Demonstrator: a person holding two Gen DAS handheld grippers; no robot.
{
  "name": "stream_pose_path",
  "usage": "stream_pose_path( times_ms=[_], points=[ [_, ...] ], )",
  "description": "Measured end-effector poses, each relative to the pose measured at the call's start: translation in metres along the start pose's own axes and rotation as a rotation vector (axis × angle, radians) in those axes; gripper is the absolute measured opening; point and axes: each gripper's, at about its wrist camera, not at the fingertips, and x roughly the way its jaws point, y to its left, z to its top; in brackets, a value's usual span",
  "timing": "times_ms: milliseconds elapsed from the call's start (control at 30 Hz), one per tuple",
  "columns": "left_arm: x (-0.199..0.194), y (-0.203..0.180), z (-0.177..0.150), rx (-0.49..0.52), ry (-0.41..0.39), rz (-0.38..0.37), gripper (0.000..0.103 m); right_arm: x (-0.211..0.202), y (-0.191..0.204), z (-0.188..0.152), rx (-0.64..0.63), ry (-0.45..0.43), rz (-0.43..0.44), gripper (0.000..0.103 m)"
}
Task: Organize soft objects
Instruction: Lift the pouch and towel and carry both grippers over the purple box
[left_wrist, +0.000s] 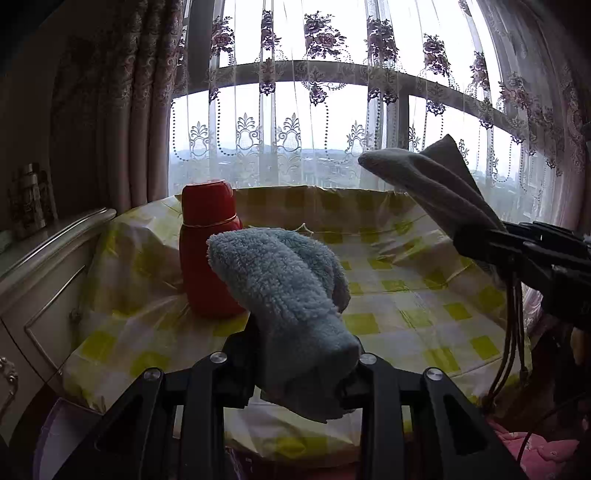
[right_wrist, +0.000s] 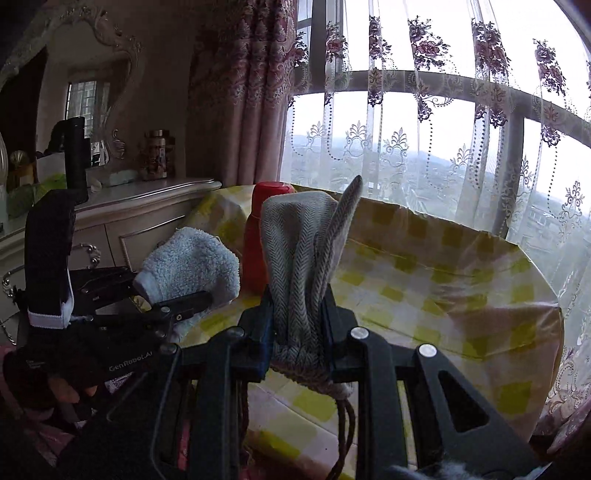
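While the left hand-held gripper (left_wrist: 295, 373) clamped a fluffy blue sock (left_wrist: 284, 295) above the checked counter (left_wrist: 406, 295), the right hand-held gripper (right_wrist: 299, 332) pinched a grey herringbone-knit sock (right_wrist: 299, 251), both socks sticking up, by a red bottle (left_wrist: 207, 254).

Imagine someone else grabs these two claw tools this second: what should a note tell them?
Left gripper: shut on the fluffy blue cloth, held above the table.
Right gripper: shut on the grey herringbone cloth, also lifted; brown cords hang below it.
The checked tablecloth carries a red flask, upright near the left edge.
Done: both soft items picked up.
Left: neither is set down or folded yet. Probably lay each flat on the table, away from the flask.
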Motion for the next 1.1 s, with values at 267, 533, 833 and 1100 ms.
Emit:
stream_pose_path(
  times_ms=[267,533,833,1100],
  points=[
    [-0.024,0.051,-0.026,-0.114,0.045,0.104,0.033,0.02,0.037,0.013,-0.037,0.071,0.127,0.026],
    [-0.036,0.083,-0.046,-0.154,0.08,0.177,0.033,0.043,0.077,0.016,-0.124,0.172,0.213,0.026],
    [-0.042,0.127,-0.082,-0.231,0.169,0.261,0.033,0.086,0.135,0.007,-0.222,0.348,0.355,0.026],
    [-0.05,0.167,-0.107,-0.319,0.214,0.345,0.033,0.116,0.19,-0.012,-0.336,0.45,0.455,0.026]
  ],
)
